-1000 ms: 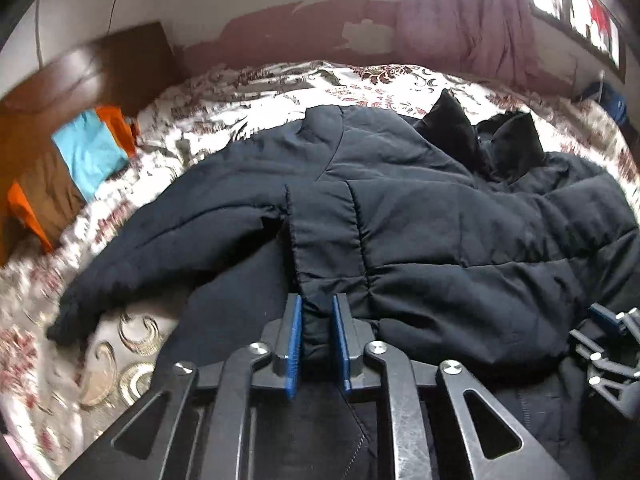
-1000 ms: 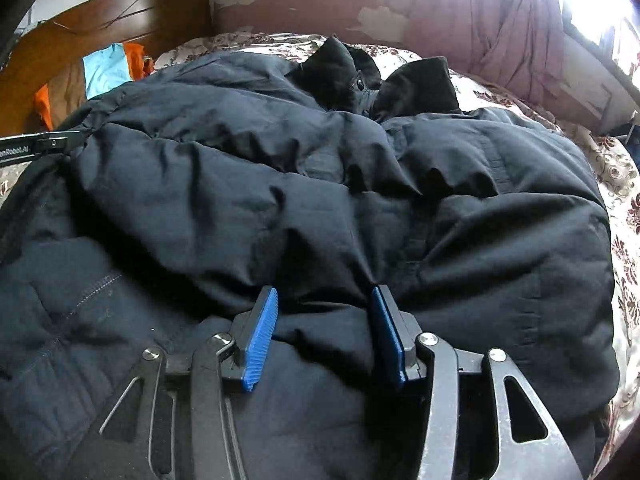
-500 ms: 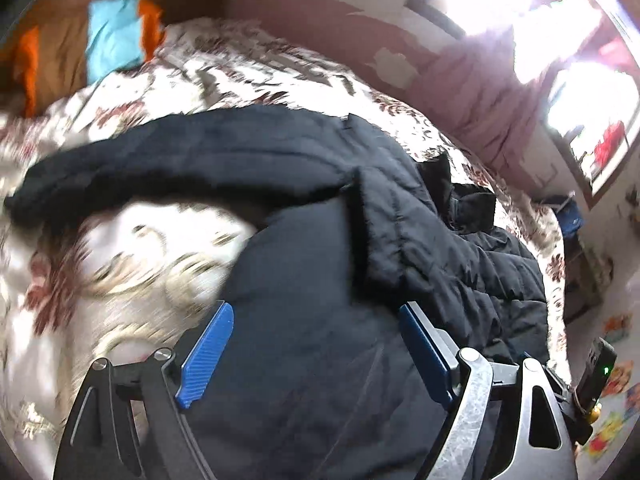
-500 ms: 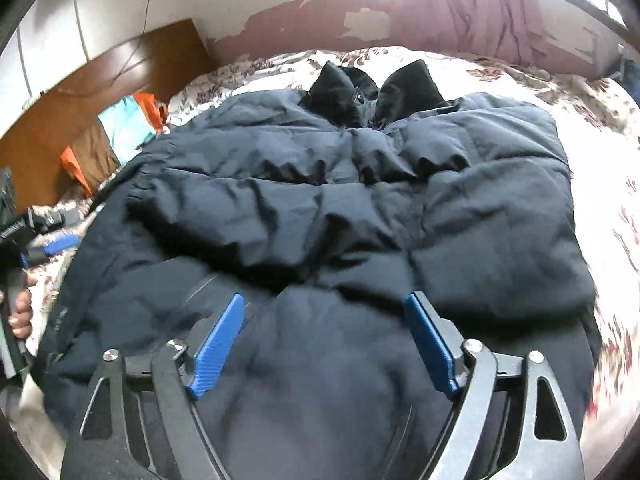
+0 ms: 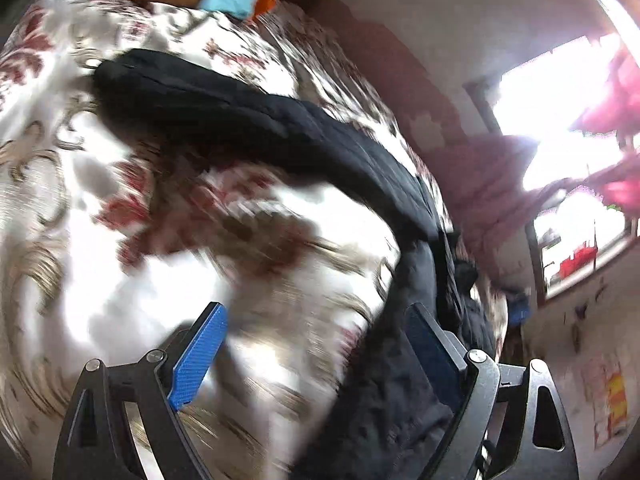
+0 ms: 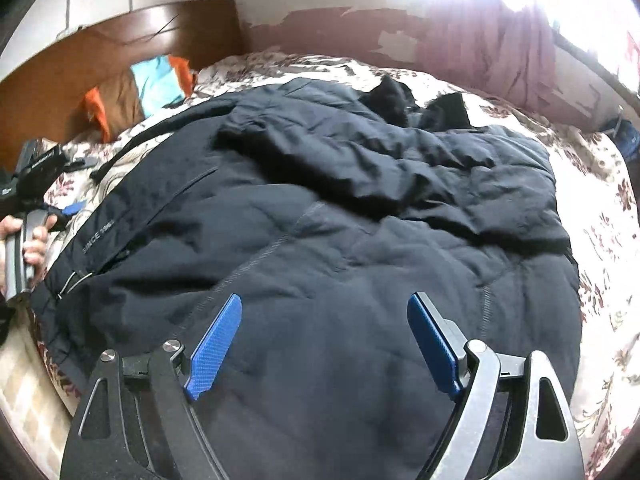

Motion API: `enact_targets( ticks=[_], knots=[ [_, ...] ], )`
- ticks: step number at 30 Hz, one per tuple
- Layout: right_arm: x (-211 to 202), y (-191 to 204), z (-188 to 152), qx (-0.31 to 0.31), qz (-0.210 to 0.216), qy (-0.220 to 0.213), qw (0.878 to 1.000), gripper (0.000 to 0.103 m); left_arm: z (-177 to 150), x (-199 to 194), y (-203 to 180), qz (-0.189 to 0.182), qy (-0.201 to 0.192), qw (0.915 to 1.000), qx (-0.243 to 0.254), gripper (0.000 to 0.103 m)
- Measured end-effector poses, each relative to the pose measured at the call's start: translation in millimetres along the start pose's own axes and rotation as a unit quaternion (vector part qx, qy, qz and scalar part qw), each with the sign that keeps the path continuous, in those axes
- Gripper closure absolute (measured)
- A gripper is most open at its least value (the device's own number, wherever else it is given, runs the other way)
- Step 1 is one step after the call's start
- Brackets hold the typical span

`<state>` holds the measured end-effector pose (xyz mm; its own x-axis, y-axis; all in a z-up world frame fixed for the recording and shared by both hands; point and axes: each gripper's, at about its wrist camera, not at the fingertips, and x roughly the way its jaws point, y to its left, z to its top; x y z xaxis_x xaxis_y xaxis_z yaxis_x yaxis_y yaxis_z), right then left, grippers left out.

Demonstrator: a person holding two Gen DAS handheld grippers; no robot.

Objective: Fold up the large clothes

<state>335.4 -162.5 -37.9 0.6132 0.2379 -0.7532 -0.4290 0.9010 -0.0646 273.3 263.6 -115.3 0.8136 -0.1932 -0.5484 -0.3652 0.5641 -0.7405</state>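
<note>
Both our left gripper (image 5: 308,354) and right gripper (image 6: 324,350) have just spread wide, empty; the puffy jacket (image 6: 320,208) looks soft and bulky, so we'd grab the sleeve (image 5: 248,128) at upper left.

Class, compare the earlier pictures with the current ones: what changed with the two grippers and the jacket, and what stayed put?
Both grippers let go: the left gripper and right gripper have just been opening and now stand open. The left swung off the black jacket toward its sleeve. The jacket stayed on the floral bedspread.

"SINCE", then perhaps "196", on dark jacket (image 6: 320,260)
</note>
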Motion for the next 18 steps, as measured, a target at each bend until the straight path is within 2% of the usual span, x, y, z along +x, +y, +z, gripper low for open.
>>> enact_targets(
  ticks=[3,7,12,15,18],
  knots=[
    [2,17,16,-0.017,-0.008,0.002,1.0,0.022,23,0,29,-0.01,-0.034,0.9976,-0.06,0.013],
    [21,32,58,-0.022,-0.014,-0.006,1.0,0.022,63,11,55,-0.025,-0.065,0.9899,-0.124,0.013],
    [63,27,107,0.053,0.002,-0.01,0.999,0.022,94,32,80,-0.008,-0.107,0.9801,-0.167,0.013],
    [90,20,132,0.105,-0.015,-0.019,0.994,0.022,101,42,97,-0.01,-0.108,0.9759,-0.19,0.013],
    [108,21,147,0.125,-0.015,-0.029,0.992,0.022,108,48,100,-0.024,-0.115,0.9738,-0.195,0.013]
  ],
)
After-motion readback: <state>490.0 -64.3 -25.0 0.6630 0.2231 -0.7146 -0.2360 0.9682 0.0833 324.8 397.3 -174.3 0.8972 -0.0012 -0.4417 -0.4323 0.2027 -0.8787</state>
